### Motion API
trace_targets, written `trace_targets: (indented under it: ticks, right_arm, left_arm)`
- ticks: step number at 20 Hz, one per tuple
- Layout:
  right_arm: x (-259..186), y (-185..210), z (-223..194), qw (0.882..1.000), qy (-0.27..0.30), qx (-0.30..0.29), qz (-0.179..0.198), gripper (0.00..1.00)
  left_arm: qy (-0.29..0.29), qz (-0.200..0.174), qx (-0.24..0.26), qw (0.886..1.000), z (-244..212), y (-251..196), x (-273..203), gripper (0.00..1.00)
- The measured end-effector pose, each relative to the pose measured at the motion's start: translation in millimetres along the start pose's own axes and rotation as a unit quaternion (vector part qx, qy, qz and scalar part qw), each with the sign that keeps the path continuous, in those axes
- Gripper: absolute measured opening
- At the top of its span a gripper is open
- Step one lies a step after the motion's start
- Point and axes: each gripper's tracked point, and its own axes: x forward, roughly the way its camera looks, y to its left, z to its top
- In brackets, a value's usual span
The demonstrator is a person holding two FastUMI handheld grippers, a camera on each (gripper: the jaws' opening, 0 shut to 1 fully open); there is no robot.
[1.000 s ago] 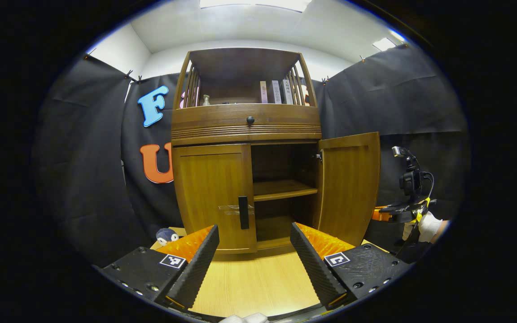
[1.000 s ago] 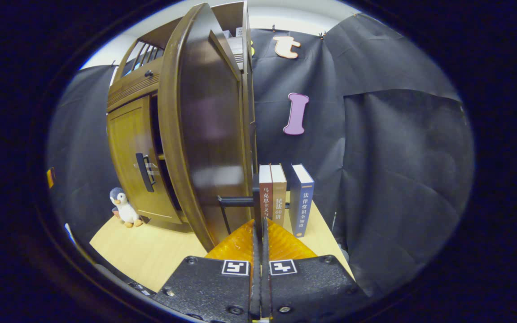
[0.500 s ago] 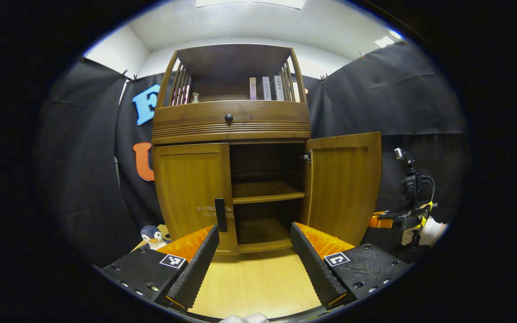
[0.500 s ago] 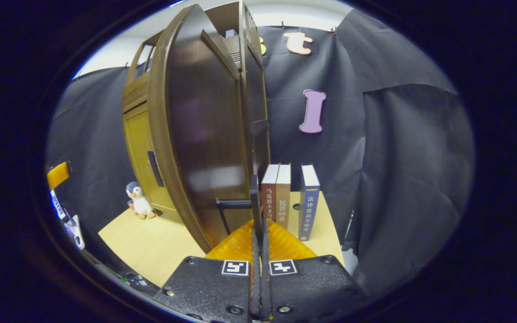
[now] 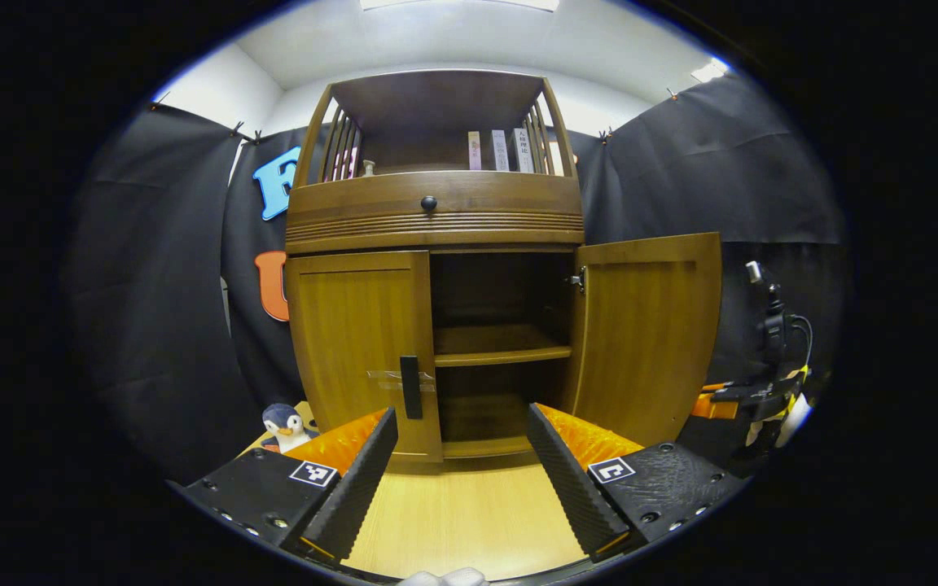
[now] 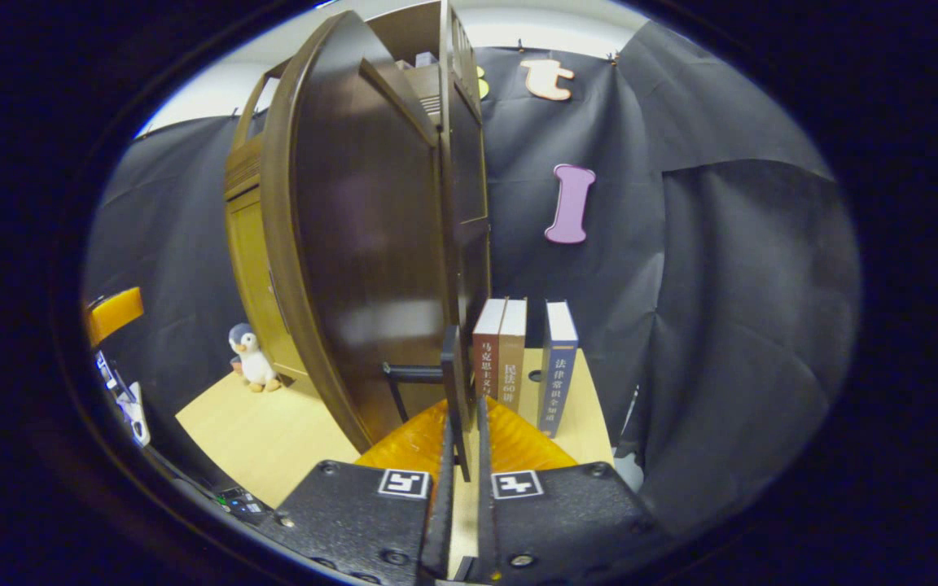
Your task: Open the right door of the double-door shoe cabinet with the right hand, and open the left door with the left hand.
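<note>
Left gripper view, left to right: penguin toy (image 5: 283, 425) low left on the counter (image 5: 469, 513); left door (image 5: 359, 350) shut, its handle (image 5: 410, 387) just above the left claw (image 5: 462, 468), which hangs wide open, gripping nothing, apart from the handle. Right door (image 5: 648, 334) swung out at centre right. Far right, the right claw (image 5: 734, 397) seen side-on.

Right gripper view: the right door's handle (image 6: 453, 382) stands in the narrow gap of the right claw (image 6: 461, 480). The jaws look slightly parted, so I cannot tell whether the fingers press on it.

Risks, as I judge them:
- Left claw closing off-line could pinch the door's edge beside the handle or slip off; the handle is slim.
- Right door, if freed abruptly, might drift back or swing on toward the books (image 6: 522, 358) standing right of it.
- Pulling the left door outward could sweep toward the penguin toy nearby.

Count: 1 cabinet (image 5: 435, 268), 2 doors (1 open, 1 shut), 2 door handles, 1 drawer knob (image 5: 429, 203), 1 penguin toy, 3 books on the counter, about 3 more books on the top shelf (image 5: 436, 167), 2 claws.
</note>
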Motion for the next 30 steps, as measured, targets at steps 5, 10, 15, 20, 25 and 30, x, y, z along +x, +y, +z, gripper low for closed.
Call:
trace_targets:
  ticks: [5, 10, 15, 20, 25, 30]
  right_arm:
    - [-45.3, -4.0, 33.7, 0.995, -0.054, -0.007, -0.085, 0.74]
    - [-86.7, 19.3, 63.5, 0.981, -0.096, -0.004, -0.168, 0.90]
    - [-101.7, 74.5, 60.7, 0.980, -0.109, 0.012, -0.168, 0.96]
    - [-80.1, 152.1, 43.7, 0.985, -0.099, 0.030, -0.136, 0.99]
    - [-62.7, 202.8, 32.0, 0.991, -0.076, 0.038, -0.099, 0.99]
    - [-64.5, 210.5, 28.4, 0.993, -0.053, 0.030, -0.104, 0.99]
  left_arm:
    - [-0.001, 0.006, 0.003, 1.000, -2.3, 41.3, 14.4, 0.96]
    - [-0.002, 0.020, 0.010, 1.000, -4.3, 89.9, 28.7, 0.96]
    - [-0.005, 0.004, 0.019, 1.000, -10.1, 115.2, 43.4, 0.96]
    - [-0.006, -0.011, 0.016, 1.000, -17.5, 119.0, 64.3, 0.96]
    - [-0.022, -0.022, -0.004, 1.000, -26.3, 107.7, 104.7, 0.96]
    - [-0.035, -0.028, -0.014, 0.999, -39.5, 89.8, 171.7, 0.96]
